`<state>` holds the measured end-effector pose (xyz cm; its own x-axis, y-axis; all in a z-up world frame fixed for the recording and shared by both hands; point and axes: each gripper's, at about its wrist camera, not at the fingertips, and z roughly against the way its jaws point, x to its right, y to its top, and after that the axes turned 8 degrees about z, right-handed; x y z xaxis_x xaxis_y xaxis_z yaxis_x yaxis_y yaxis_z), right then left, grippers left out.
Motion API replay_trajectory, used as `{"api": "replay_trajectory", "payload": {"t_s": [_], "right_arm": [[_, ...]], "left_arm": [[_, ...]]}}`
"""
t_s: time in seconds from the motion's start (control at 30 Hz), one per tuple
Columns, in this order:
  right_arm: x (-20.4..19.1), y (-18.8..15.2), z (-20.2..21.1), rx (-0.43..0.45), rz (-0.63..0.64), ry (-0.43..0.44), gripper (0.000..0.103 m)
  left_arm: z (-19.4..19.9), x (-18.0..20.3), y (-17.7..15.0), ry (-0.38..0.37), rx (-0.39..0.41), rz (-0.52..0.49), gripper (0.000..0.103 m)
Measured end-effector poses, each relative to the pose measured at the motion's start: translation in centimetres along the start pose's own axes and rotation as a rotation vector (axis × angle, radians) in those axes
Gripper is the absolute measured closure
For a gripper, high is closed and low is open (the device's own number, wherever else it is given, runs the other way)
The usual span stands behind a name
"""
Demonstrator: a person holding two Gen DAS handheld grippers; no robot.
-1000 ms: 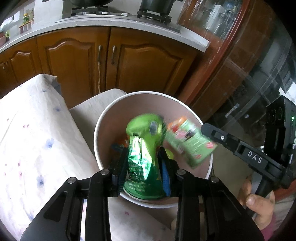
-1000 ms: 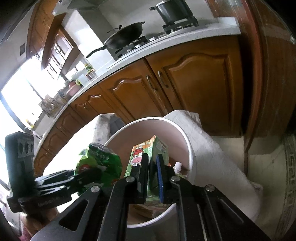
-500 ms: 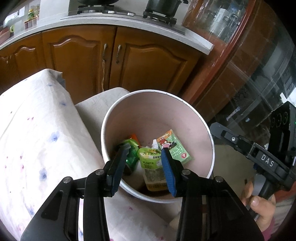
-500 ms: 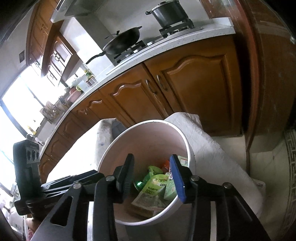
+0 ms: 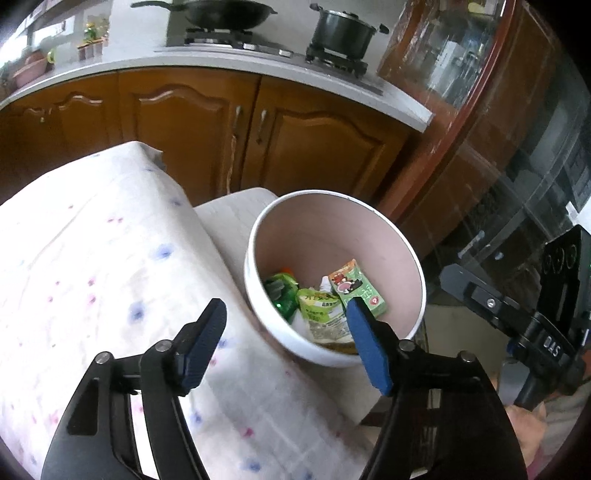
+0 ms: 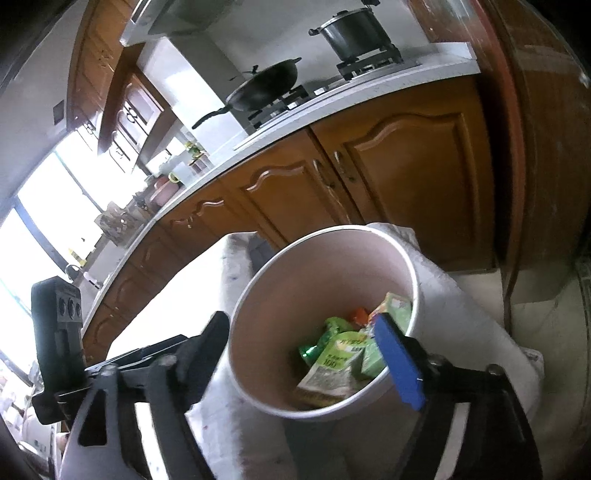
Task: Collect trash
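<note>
A white round bin (image 5: 334,360) (image 6: 258,295) stands beside the cloth-covered table. Inside lie a green snack bag (image 5: 282,295) (image 6: 325,336), a pale green pouch (image 5: 321,314) (image 6: 332,360) and a green drink carton (image 5: 360,288) (image 6: 395,306). My left gripper (image 5: 286,315) hovers over the bin's near rim, its jaws opening, nothing pressed between the pads. My right gripper (image 6: 301,332) is above the bin too, its jaws opening wide and holding nothing. Each gripper shows in the other's view: the right one (image 5: 517,317), the left one (image 6: 110,362).
A white cloth with coloured dots (image 5: 92,277) covers the table left of the bin. Wooden kitchen cabinets (image 5: 207,136) under a counter with a wok (image 5: 229,14) and a pot (image 5: 341,33) stand behind. A glass-fronted cabinet (image 5: 517,166) is at the right. A hand (image 5: 528,424) holds the right gripper.
Both grippers let go: the green bag left the left jaws and the carton left the right jaws, both now lying in the bin. Both jaws spread and both grippers drew back.
</note>
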<state>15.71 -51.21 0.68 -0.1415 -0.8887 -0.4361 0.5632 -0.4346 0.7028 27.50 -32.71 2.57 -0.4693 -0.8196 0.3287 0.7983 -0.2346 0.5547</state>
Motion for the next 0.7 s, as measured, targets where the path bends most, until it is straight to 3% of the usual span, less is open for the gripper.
{"api": "replay_trajectory", "payload": {"t_s": [0.23,0.7], "right_arm": [[-2.1,-1.4,1.9,0.047,0.013,0.011,0.004],[-7.1,-5.6,5.9,0.182,0.049,0.046,0.001]], "left_arm": [[4.2,-0.9,-2.0,0.066,0.111,-0.007,0.016],[10.5,-3.9,-7.5,0.101,0.234,0.042,0.012]]}}
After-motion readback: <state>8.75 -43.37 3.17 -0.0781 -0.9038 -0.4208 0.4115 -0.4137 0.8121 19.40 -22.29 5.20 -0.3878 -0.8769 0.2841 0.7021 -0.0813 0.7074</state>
